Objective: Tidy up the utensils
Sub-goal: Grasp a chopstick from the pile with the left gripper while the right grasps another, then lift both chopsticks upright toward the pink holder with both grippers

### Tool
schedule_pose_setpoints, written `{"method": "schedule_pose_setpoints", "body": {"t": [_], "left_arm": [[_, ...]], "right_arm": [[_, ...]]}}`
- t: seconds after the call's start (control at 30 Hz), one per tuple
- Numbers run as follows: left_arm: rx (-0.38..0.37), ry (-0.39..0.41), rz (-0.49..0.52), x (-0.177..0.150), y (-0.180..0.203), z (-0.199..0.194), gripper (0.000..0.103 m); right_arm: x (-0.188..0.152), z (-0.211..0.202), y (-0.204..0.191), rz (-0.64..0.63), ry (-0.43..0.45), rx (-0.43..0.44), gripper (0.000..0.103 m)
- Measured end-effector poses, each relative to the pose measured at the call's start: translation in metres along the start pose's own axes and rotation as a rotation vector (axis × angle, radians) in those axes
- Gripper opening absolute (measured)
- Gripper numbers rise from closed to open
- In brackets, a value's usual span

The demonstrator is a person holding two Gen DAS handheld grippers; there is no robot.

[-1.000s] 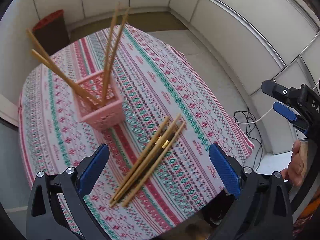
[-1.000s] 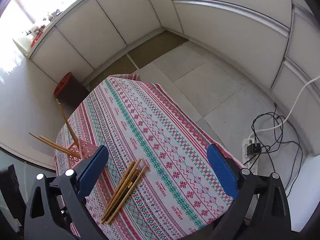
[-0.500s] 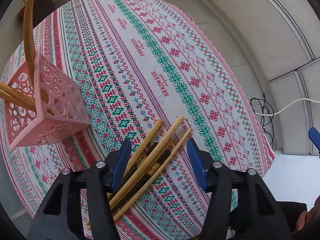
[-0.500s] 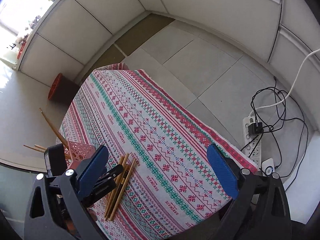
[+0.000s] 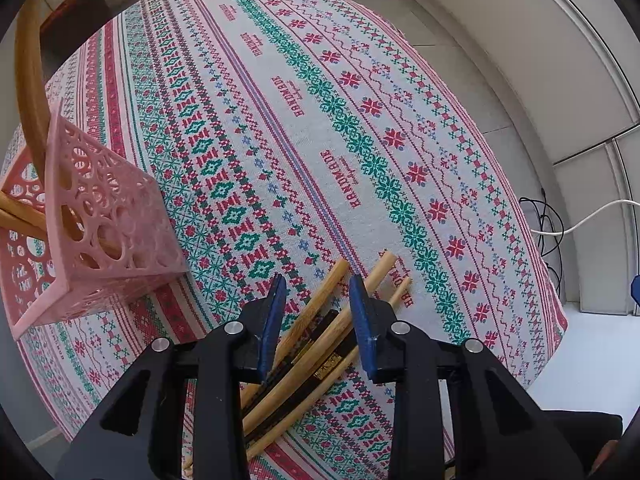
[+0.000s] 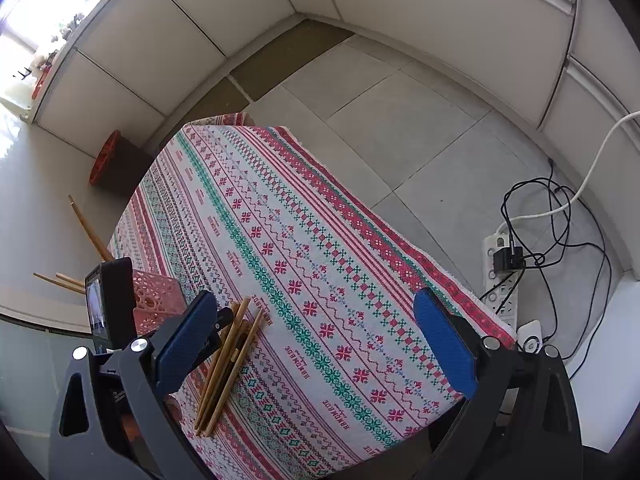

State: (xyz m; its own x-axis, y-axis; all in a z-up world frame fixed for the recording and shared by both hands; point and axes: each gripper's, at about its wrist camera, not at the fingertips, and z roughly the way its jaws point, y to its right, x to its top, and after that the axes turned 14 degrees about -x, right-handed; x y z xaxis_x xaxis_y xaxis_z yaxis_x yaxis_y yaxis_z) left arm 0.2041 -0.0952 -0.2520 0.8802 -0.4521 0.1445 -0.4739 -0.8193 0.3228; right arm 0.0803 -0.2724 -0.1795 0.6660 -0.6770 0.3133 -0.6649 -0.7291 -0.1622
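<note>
A round surface (image 6: 320, 240) under a red-and-green patterned cloth is standing on a tiled floor, with a power strip (image 6: 502, 276) and its cords lying at about three o'clock from it. The loose chopsticks (image 5: 316, 344) are lying flat in a bundle on the cloth, their long axis running from seven o'clock up to one o'clock in the left wrist view. The left gripper (image 5: 318, 308) is pointing straight down over them, its jaws straddling the bundle across that axis and closing, with the sticks between the pads but apparently not yet pinched. The pink basket (image 5: 100, 232), already holding several chopsticks, is sitting at ten o'clock from the jaws, near but apart. The right gripper (image 6: 316, 344) is hanging tilted downward, jaws released and wide with nothing between them, farther from the bundle, which is lying at its eight o'clock.
</note>
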Motion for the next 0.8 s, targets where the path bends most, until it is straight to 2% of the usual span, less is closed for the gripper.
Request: {"method": "schedule_pose_setpoints", "body": {"t": [0.13, 0.2, 0.37, 0.6, 0.73, 0.8], "left_arm": [[0.022, -0.022, 0.007, 0.001, 0.0, 0.015, 0.026], [0.059, -0.01, 0.042, 0.001, 0.003, 0.019, 0.018], [0.084, 0.044, 0.091, -0.003, 0.013, 0.015, 0.014], [0.107, 0.18, 0.128, -0.023, 0.021, -0.042, 0.012], [0.113, 0.256, 0.141, -0.045, 0.017, -0.083, 0.011], [0.115, 0.299, 0.14, -0.058, 0.018, -0.1, 0.011]], "right_arm": [[-0.001, 0.004, -0.003, -0.002, -0.01, -0.006, 0.096], [-0.001, 0.007, -0.005, -0.006, -0.012, -0.016, 0.096], [0.0, 0.023, -0.013, 0.009, -0.062, -0.013, 0.096], [-0.007, 0.058, -0.052, -0.02, -0.139, 0.01, 0.096], [-0.018, 0.071, -0.086, -0.097, -0.105, -0.049, 0.094], [-0.022, 0.074, -0.098, -0.116, -0.086, -0.077, 0.088]]}}
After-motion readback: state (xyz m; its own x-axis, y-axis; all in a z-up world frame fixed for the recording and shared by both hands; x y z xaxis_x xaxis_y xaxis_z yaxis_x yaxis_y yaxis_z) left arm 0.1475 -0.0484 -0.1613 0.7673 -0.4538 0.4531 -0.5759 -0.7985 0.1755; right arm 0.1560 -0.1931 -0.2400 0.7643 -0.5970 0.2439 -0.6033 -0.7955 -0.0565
